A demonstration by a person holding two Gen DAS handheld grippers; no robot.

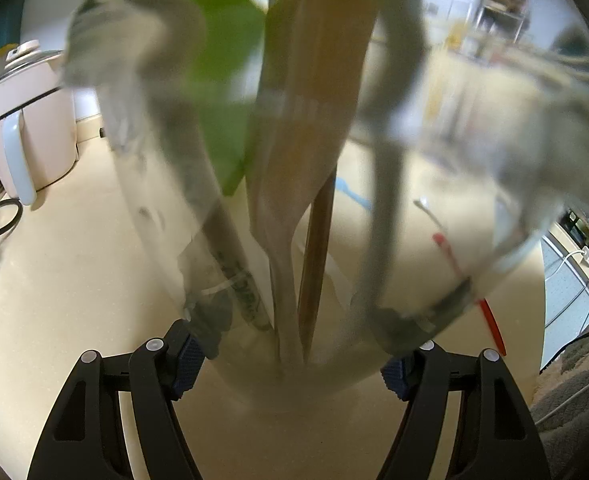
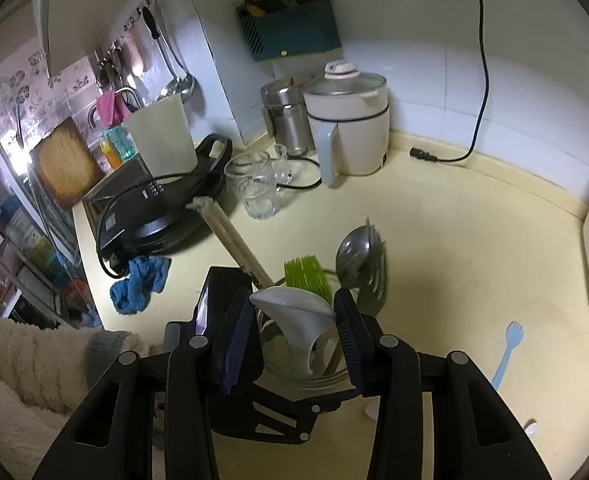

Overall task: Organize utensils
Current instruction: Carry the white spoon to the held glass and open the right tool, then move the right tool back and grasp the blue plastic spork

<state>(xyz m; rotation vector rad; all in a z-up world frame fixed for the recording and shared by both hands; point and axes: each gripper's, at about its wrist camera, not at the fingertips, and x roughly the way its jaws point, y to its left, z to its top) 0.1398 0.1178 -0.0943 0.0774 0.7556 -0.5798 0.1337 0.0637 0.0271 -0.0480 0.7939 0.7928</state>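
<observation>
My left gripper point(image 1: 292, 364) is shut on the base of a clear glass jar point(image 1: 434, 240) that stands on the cream counter. The jar holds a green brush point(image 1: 222, 80), a wooden spatula point(image 1: 314, 100), chopsticks point(image 1: 316, 260) and a grey handle point(image 1: 386, 200). In the right wrist view my right gripper point(image 2: 294, 336) is shut on the bowl of a pale grey soup spoon point(image 2: 294, 308). The spoon's handle points down into the jar point(image 2: 294, 376). A metal spoon point(image 2: 352, 252) and a slotted turner point(image 2: 376, 280) also stick out of the jar. A light blue spork point(image 2: 508, 346) lies on the counter to the right.
A white electric pot point(image 2: 350, 132) and a steel canister point(image 2: 288, 120) stand by the back wall, with glass mugs point(image 2: 254, 188) in front. A black appliance point(image 2: 162, 216) and a blue cloth point(image 2: 138, 280) lie to the left. A fluffy sleeve point(image 2: 22, 360) is at the lower left.
</observation>
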